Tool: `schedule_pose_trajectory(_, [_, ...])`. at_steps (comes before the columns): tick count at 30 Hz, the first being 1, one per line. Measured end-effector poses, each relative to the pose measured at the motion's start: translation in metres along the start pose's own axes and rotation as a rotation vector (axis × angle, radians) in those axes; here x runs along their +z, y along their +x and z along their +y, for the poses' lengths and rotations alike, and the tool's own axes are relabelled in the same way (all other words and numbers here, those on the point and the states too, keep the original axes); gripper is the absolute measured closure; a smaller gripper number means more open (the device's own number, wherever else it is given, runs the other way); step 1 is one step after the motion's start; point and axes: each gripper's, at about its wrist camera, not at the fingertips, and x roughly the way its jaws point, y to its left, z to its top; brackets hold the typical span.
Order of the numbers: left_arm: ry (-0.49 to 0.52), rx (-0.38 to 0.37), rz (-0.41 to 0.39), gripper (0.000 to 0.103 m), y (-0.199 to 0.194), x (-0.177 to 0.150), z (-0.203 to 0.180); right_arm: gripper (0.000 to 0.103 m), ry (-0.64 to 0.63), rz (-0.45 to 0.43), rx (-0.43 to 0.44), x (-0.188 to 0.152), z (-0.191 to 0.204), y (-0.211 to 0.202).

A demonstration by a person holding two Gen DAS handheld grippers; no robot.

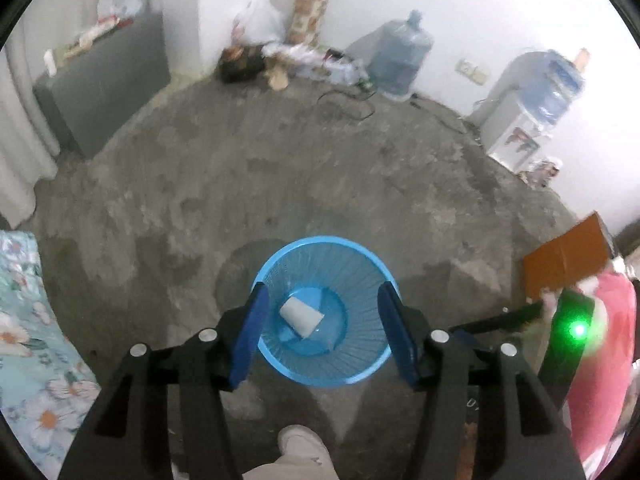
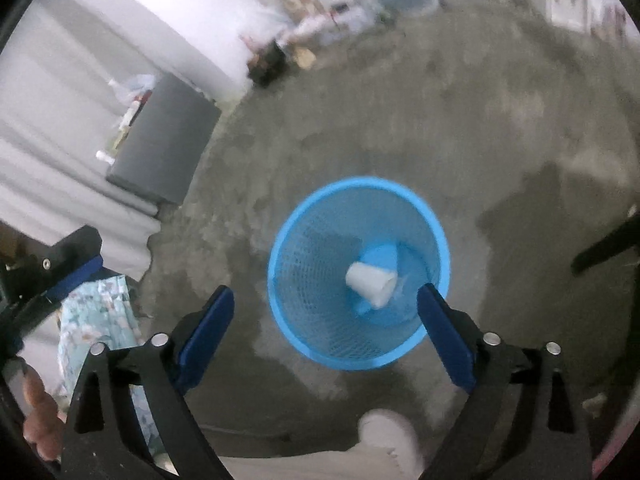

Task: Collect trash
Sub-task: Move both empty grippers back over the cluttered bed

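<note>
A blue mesh wastebasket (image 1: pixel 360 276) stands on the grey concrete floor, seen from above. A white paper cup (image 1: pixel 301 317) lies on its side at the bottom of it. My left gripper (image 1: pixel 324 312) hangs over the basket, open, with nothing between its blue pads. In the right wrist view the same basket (image 2: pixel 308 280) and cup (image 2: pixel 370 280) show. My right gripper (image 2: pixel 326 312) is open wide above the basket's near left rim and holds nothing. The left gripper (image 2: pixel 60 276) shows at that view's left edge.
A grey cabinet (image 1: pixel 108 80) stands at the back left by a curtain. Water jugs (image 1: pixel 400 56), a dispenser (image 1: pixel 524 120) and bags of clutter line the far wall. A floral mattress (image 1: pixel 36 360) lies left, a brown board (image 1: pixel 568 264) right. The person's shoe (image 1: pixel 300 444) is just below the basket.
</note>
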Motion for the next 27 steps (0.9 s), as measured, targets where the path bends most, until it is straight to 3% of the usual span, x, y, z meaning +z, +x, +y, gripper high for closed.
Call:
schedule_pose_trajectory(8, [0.089,-0.043,-0.170,0.047,-0.122,-0.037,-0.012,0.008,-0.258,-0.221,-0.163,-0.033,0.068,-0.097])
schedule_pose_trajectory(10, [0.096,-0.063,-0.198,0.038,-0.151,-0.051,-0.009,0.008,-0.313,-0.284,-0.208,-0.045,0.086,-0.121])
schedule_pose_trajectory(14, [0.089,-0.059,-0.282,0.032,-0.216,-0.093,0.010,0.008,-0.464,-0.345,-0.245,-0.070,0.113,-0.146])
schedule_pose_trajectory(17, [0.056,-0.018,-0.374,0.029,-0.268,-0.128,0.036,0.008,-0.565,-0.354,-0.206,-0.089,0.129,-0.163])
schedule_pose_trajectory(22, [-0.057,0.122,-0.508,0.021,-0.350,-0.199,0.095,0.008,-0.671,-0.367,0.022,-0.120,0.149,-0.187])
schedule_pose_trajectory(27, [-0.232,0.249,-0.532,0.016,-0.393,-0.262,0.146,0.008,-0.754,-0.338,0.167,-0.146,0.178,-0.192])
